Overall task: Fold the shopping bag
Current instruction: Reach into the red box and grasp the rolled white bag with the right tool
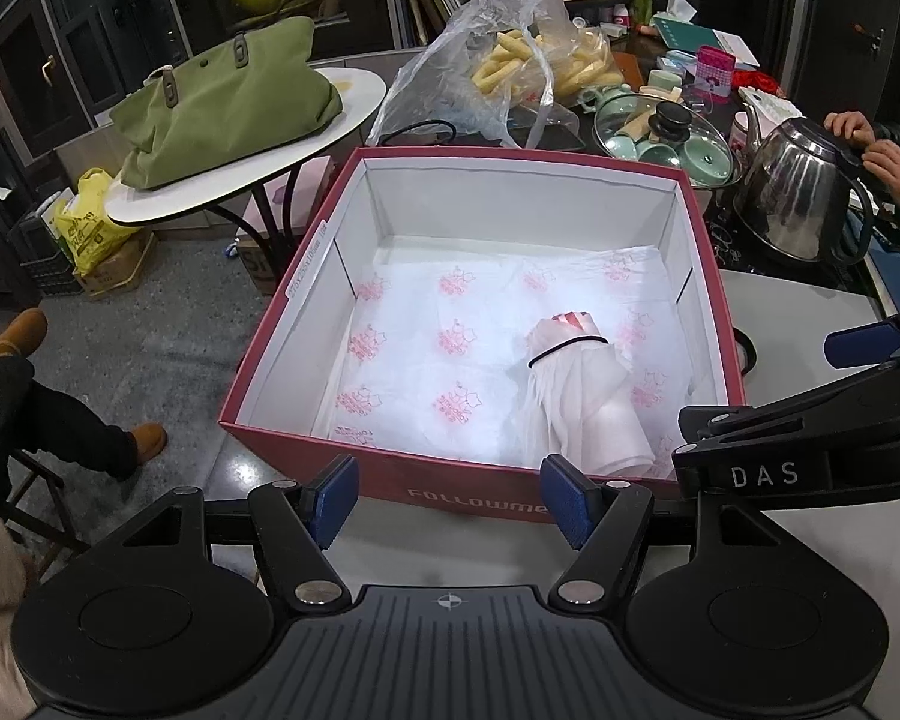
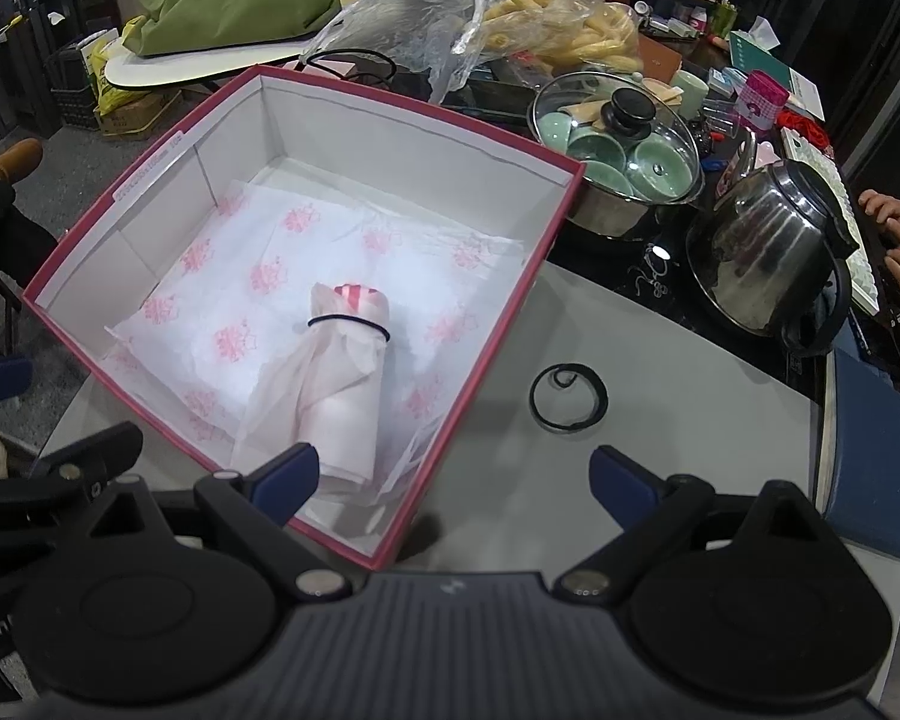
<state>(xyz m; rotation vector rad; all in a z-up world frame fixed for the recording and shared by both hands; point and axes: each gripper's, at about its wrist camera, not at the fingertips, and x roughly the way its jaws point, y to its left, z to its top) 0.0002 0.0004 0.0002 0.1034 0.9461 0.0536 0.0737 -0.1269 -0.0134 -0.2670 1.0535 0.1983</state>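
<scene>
The shopping bag, rolled into a white bundle and bound near its red-striped end by a black hair tie, is seen lying inside an open red box on printed white paper, toward the box's near right corner. The box is set at the near left part of the desk. Both grippers are held apart from the bag and nothing is gripped: the left gripper is spread wide just before the box's near wall, and the right gripper is likewise spread wide over the box's near right corner. A second black band is seen lying loose on the desk just right of the box. A steel kettle and a glass-lidded pot are found along the desk's far edge.
</scene>
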